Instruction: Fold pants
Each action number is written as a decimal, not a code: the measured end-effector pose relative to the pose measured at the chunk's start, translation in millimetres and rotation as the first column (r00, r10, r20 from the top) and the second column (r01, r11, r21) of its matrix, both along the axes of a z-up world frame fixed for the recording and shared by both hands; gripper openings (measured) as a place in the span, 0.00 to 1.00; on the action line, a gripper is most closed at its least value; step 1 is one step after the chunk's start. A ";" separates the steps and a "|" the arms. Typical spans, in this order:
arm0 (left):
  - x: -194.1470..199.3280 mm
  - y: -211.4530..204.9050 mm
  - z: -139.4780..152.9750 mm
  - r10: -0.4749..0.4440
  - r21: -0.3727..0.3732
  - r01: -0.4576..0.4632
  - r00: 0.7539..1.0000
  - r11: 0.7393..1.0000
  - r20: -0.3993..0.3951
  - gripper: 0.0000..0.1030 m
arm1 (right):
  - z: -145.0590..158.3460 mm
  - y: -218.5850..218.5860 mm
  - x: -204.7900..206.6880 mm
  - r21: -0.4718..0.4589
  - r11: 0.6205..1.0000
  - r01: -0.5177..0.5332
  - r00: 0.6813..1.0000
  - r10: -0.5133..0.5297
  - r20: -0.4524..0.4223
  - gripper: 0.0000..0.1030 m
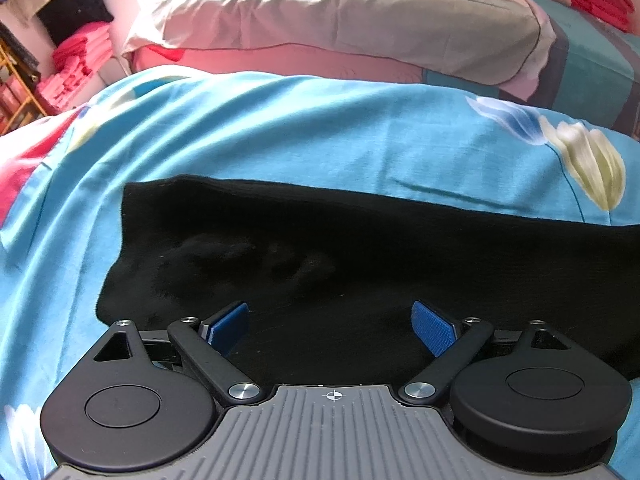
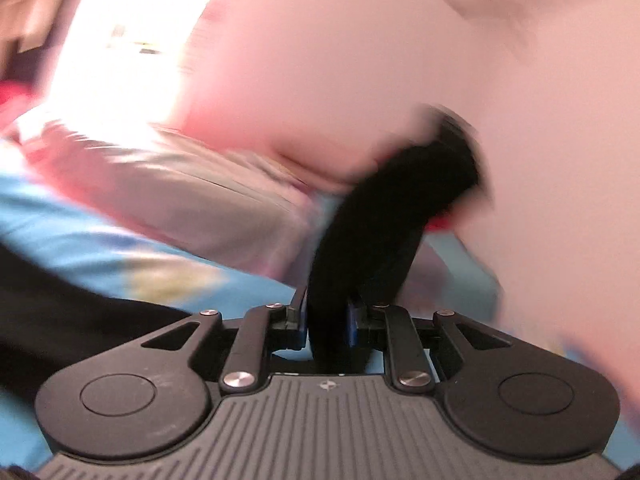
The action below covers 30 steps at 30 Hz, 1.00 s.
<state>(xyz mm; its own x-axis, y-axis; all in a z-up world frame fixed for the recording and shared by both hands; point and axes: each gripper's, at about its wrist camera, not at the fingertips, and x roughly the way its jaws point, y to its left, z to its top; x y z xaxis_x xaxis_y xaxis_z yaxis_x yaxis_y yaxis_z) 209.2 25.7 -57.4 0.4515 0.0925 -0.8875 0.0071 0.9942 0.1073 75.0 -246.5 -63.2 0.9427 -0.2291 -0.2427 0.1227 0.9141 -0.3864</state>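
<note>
Black pants (image 1: pixel 320 248) lie flat on the bed (image 1: pixel 280 128). Left gripper (image 1: pixel 331 326) spread above them; right gripper (image 2: pixel 328 320) pinches a lifted end. Carry it across evenly, aligning edges.

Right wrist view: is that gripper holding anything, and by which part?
Yes. The right gripper is shut on the black pants, pinching a bunched strip of fabric; which part cannot be told. The left gripper is open above them, holding nothing.
</note>
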 end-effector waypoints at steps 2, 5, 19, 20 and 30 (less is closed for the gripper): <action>-1.1 4.4 -1.2 0.006 -0.002 -0.006 1.000 1.000 -0.001 1.00 | -22.5 44.3 -2.6 -0.138 0.977 -0.164 0.986 0.158 -0.054 0.26; -4.4 12.1 -2.1 0.012 0.000 -0.012 1.000 1.000 -0.007 1.00 | -72.5 90.8 6.4 -0.280 0.890 -0.359 0.910 0.267 -0.318 0.21; -5.9 23.4 8.9 0.039 -0.025 -0.038 0.999 0.999 0.023 1.00 | -70.9 96.7 -9.2 -0.264 0.849 -0.458 0.870 0.366 -0.330 0.18; -4.1 17.8 11.4 0.033 -0.035 -0.032 0.999 0.999 0.032 1.00 | -71.4 96.4 -8.9 -0.261 0.854 -0.450 0.874 0.361 -0.325 0.18; 14.3 -70.3 -9.1 -0.062 -0.077 0.066 0.996 0.995 0.058 1.00 | -74.1 94.0 -18.5 -0.256 0.875 -0.410 0.894 0.331 -0.301 0.33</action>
<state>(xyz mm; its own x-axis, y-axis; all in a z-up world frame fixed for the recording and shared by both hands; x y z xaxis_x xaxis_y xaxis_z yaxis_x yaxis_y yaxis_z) 223.4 -44.7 -66.5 0.5026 -0.0071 -0.8645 0.0674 0.9972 0.0310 56.5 -152.5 -137.3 0.8938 0.0263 -0.4478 -0.3343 0.7048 -0.6258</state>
